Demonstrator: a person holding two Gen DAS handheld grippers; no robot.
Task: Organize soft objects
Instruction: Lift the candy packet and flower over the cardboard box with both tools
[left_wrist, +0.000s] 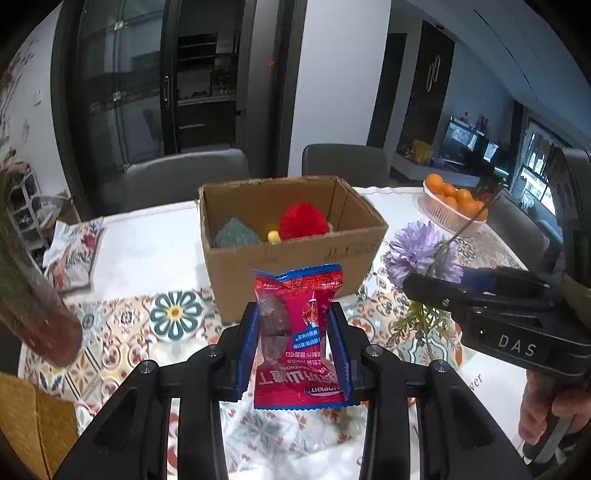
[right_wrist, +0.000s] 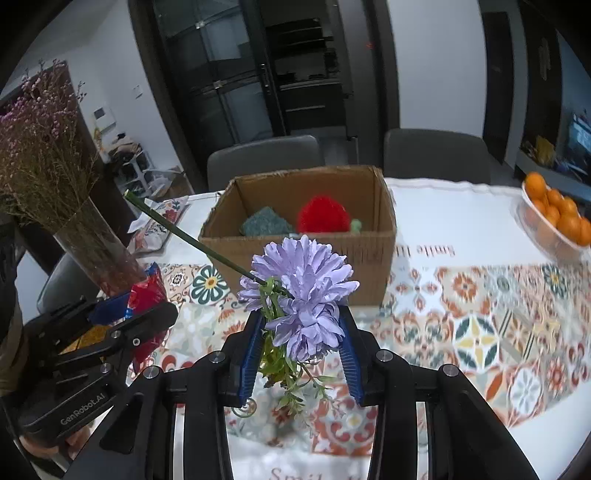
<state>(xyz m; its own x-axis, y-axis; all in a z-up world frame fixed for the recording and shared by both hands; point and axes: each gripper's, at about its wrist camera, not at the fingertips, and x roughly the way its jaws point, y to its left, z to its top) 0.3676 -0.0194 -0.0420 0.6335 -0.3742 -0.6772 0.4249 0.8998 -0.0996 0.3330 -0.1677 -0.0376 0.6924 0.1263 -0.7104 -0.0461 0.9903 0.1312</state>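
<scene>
Blue-padded fingers (left_wrist: 246, 347) of the left gripper (left_wrist: 293, 345) fill the bottom of the left wrist view, clamped on a red snack packet (left_wrist: 299, 332) that stands upright between them, printed side to the camera and upside down, clear of the table (left_wrist: 155, 236); behind it sits an open cardboard box (left_wrist: 295, 254) on the patterned tablecloth (left_wrist: 173, 314), holding a grey-green sponge-like piece (left_wrist: 233, 233), a small yellow thing (left_wrist: 273, 236) and a red pom-pom (left_wrist: 303, 220); left of the box lies a floral cloth bundle (left_wrist: 72, 254), and a glass vase (left_wrist: 37, 314) crowds the left edge, blurred; right of the box the right gripper (left_wrist: 436, 290) reaches in from the side, held by a hand (left_wrist: 543, 413), with a purple artificial flower (left_wrist: 417, 254) in its grip; further right stands a white basket of oranges (left_wrist: 452, 206).

Seen from the right wrist, going left to right: the vase (right_wrist: 99, 254) with dried pink stems (right_wrist: 40, 140); the left gripper (right_wrist: 147, 306) with the red packet (right_wrist: 149, 291) in it; the flower's green stem (right_wrist: 184, 236) slanting up to the left; the flower (right_wrist: 306, 291) itself, pinched between the right gripper's (right_wrist: 301, 350) pads together with its leafy sprig (right_wrist: 284, 369), above the tablecloth (right_wrist: 480, 314); the box (right_wrist: 306, 240) just behind; then the oranges (right_wrist: 557, 214) at the far right; two grey chairs (right_wrist: 264, 158) stand beyond the table (right_wrist: 461, 221).
</scene>
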